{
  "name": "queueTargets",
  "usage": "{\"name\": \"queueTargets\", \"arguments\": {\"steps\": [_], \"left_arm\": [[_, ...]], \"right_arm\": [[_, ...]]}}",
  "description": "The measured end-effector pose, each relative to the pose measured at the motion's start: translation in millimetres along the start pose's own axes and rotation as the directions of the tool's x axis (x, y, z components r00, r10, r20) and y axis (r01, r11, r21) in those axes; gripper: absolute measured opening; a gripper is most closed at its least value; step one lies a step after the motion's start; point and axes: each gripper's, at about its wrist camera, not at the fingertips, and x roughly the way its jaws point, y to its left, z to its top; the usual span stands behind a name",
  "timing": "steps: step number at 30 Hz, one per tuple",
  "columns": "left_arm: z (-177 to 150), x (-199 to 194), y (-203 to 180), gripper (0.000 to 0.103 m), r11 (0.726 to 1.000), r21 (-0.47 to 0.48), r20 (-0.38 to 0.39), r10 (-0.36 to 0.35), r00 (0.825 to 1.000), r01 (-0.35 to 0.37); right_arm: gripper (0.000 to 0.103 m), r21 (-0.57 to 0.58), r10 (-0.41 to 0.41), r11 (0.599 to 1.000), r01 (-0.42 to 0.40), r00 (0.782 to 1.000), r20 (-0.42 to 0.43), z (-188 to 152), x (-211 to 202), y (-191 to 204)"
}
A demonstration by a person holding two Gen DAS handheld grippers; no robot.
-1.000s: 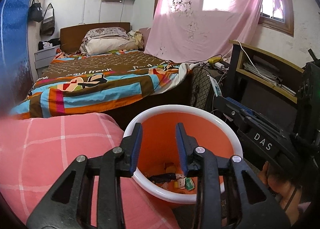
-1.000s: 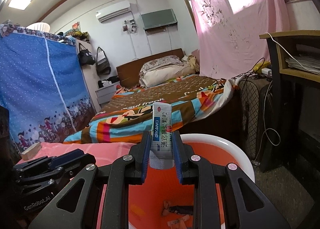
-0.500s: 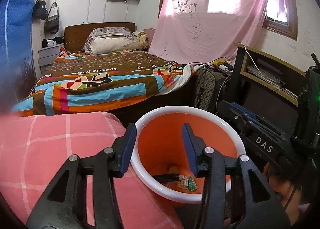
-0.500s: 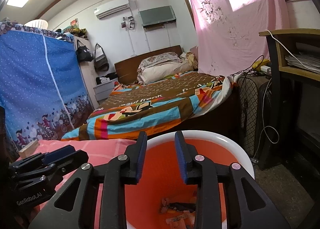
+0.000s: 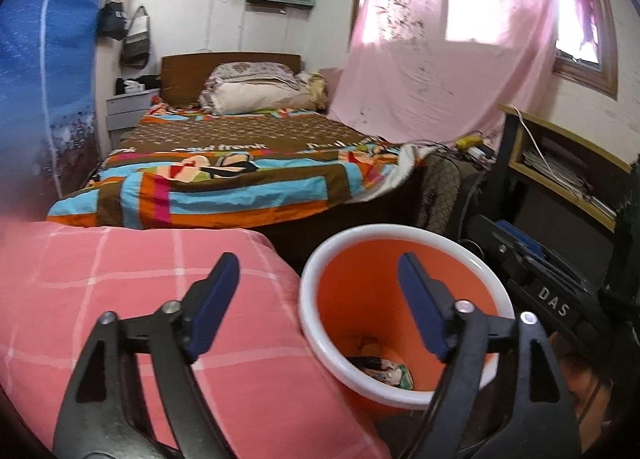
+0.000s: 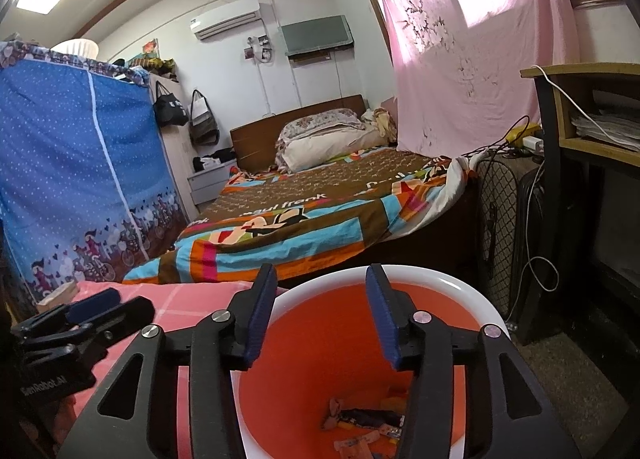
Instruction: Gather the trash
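An orange bin with a white rim [image 5: 404, 235] [image 6: 448, 283] stands beside the pink checked cloth. Several wrappers and scraps [image 5: 384, 369] [image 6: 368, 419] lie at its bottom. My left gripper [image 5: 318, 271] hangs over the cloth's edge and the bin's left rim, its jaws opening wide with nothing between them. Straight above the bin's mouth, my right gripper [image 6: 322, 279] is opening too, empty. The other tool shows at each view's edge: the right one [image 5: 540, 283] on the right, the left one [image 6: 80, 315] on the left.
A pink checked cloth [image 5: 140, 279] covers a surface left of the bin. Beyond it is a bed with a striped blanket [image 6: 320, 227]. A blue fabric wardrobe [image 6: 72, 163] stands at left; a dark shelf unit [image 6: 580, 163], cables and a mesh-fronted object [image 6: 496, 227] at right.
The white and blue tube held upright in my right gripper a second ago is gone from between its jaws, which have spread. My left gripper's jaws have widened a lot and shifted left over the cloth.
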Motion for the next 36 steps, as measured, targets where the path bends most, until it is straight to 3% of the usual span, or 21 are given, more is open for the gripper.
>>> {"name": "queueTargets", "arguments": {"steps": [4,5,6,11,16,36], "left_arm": [[-1,-7,14,0.102,0.998,-0.039,0.026,0.047,0.999,-0.046],[-1,-10,17,0.103,0.997,-0.051,0.04,0.066,0.997,-0.064],[-2,-14,22,0.103,0.995,-0.062,0.055,0.082,0.995,-0.078],[-3,-29,38,0.103,0.986,-0.112,0.1,0.135,0.986,-0.124],[-10,-49,53,0.103,0.977,-0.136,0.119,0.181,0.976,-0.165],[-50,-147,99,0.103,0.937,-0.194,0.19,0.327,0.926,-0.291]], "right_arm": [[0.057,-0.009,-0.001,1.0,0.001,1.0,0.004,0,1,4],[0.067,-0.011,0.002,1.0,-0.002,1.0,0.008,0,1,4],[0.074,-0.012,0.006,1.0,-0.005,1.0,0.014,0,0,5],[0.083,-0.019,0.022,1.0,-0.021,0.998,0.051,1,-7,12],[0.102,-0.029,0.041,0.999,-0.038,0.996,0.084,1,-17,27],[0.103,-0.16,0.118,0.983,-0.09,0.977,0.177,-27,-97,103]]}}
